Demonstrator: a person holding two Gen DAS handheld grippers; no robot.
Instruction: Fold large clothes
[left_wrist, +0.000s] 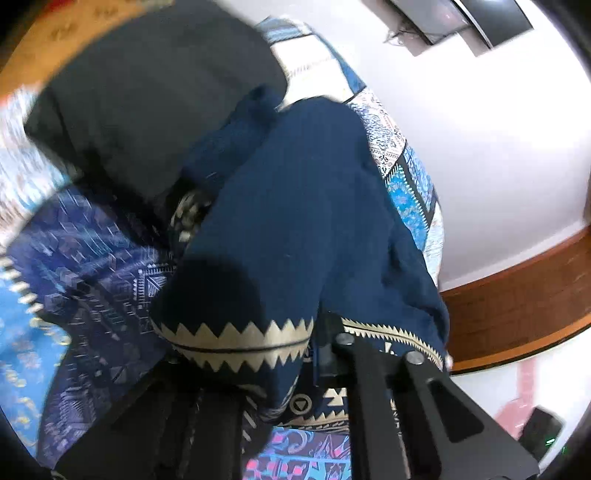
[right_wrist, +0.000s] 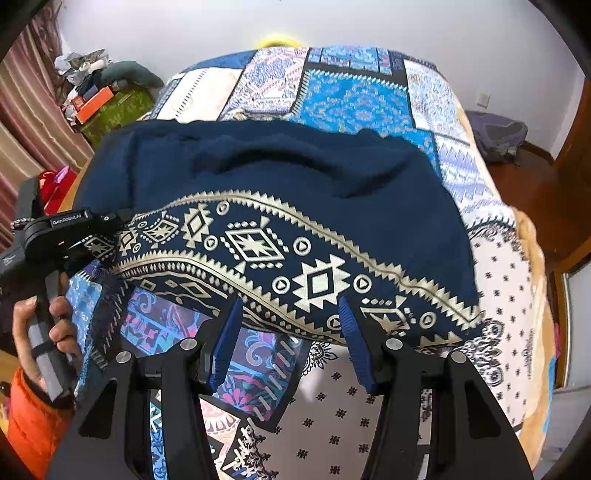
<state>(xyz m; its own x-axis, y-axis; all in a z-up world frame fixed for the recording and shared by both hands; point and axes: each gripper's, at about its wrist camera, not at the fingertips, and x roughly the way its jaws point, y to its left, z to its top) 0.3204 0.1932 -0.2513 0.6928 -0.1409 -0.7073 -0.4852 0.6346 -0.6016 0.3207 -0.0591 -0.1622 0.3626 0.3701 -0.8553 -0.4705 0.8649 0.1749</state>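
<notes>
A navy garment (right_wrist: 295, 173) with a cream zigzag-and-diamond border lies spread across the bed. In the left wrist view the garment (left_wrist: 303, 206) bunches up close to the lens, its border draped over the fingers. My left gripper (left_wrist: 284, 354) is shut on that bordered edge. In the right wrist view the left gripper (right_wrist: 120, 218) pinches the garment's left corner, and a hand (right_wrist: 40, 332) in an orange sleeve holds its handle. My right gripper (right_wrist: 290, 321) stands open at the near hem. Its blue pads (right_wrist: 227, 343) sit either side of the border without pressing it.
A blue patchwork quilt (right_wrist: 354, 96) covers the bed. A black cloth mass (left_wrist: 147, 92) lies beyond the garment. Boxes and clutter (right_wrist: 107, 103) are piled left of the bed. A bag (right_wrist: 498, 133) sits on the wooden floor at the right.
</notes>
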